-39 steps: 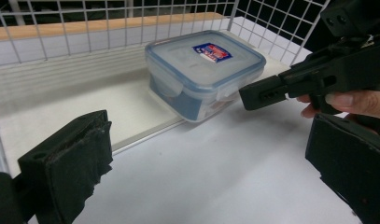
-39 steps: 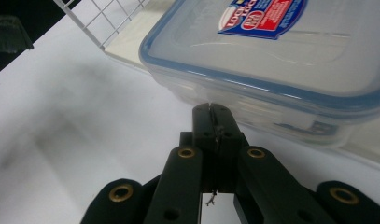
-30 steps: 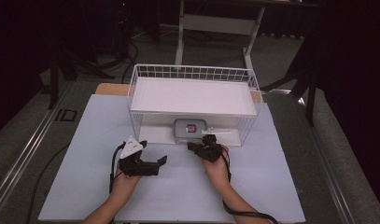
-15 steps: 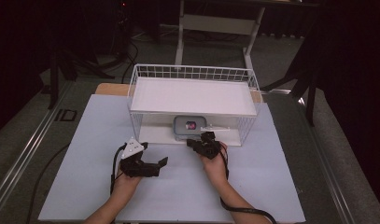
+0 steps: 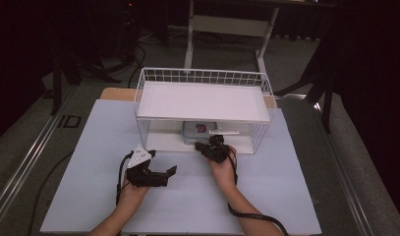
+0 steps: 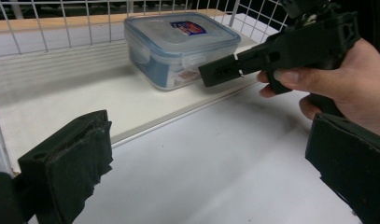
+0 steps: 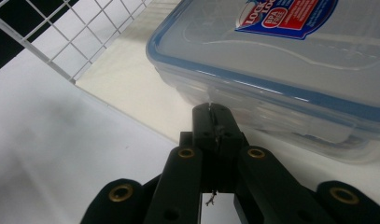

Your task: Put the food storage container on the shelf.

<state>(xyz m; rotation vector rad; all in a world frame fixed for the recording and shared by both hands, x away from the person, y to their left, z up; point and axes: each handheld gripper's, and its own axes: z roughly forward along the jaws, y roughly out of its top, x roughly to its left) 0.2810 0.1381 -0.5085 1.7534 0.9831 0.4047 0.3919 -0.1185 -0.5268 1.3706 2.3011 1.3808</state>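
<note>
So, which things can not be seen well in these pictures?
- Box contents: its walls are cloudy in both gripper views, so what is inside cannot be told.
- Box in the high view: the shelf covers most of it.
- Label: cut off by the top edge in the right gripper view.
- Right gripper tip and box: touching or apart cannot be told.

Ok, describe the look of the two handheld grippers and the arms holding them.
Both are black. The left gripper carries a grey three-cornered plate and wide, rough foam-like pads. The right gripper has slim linkages with brass-coloured rivets. A black cable trails from each. The forearms are bare, no sleeves.
</note>
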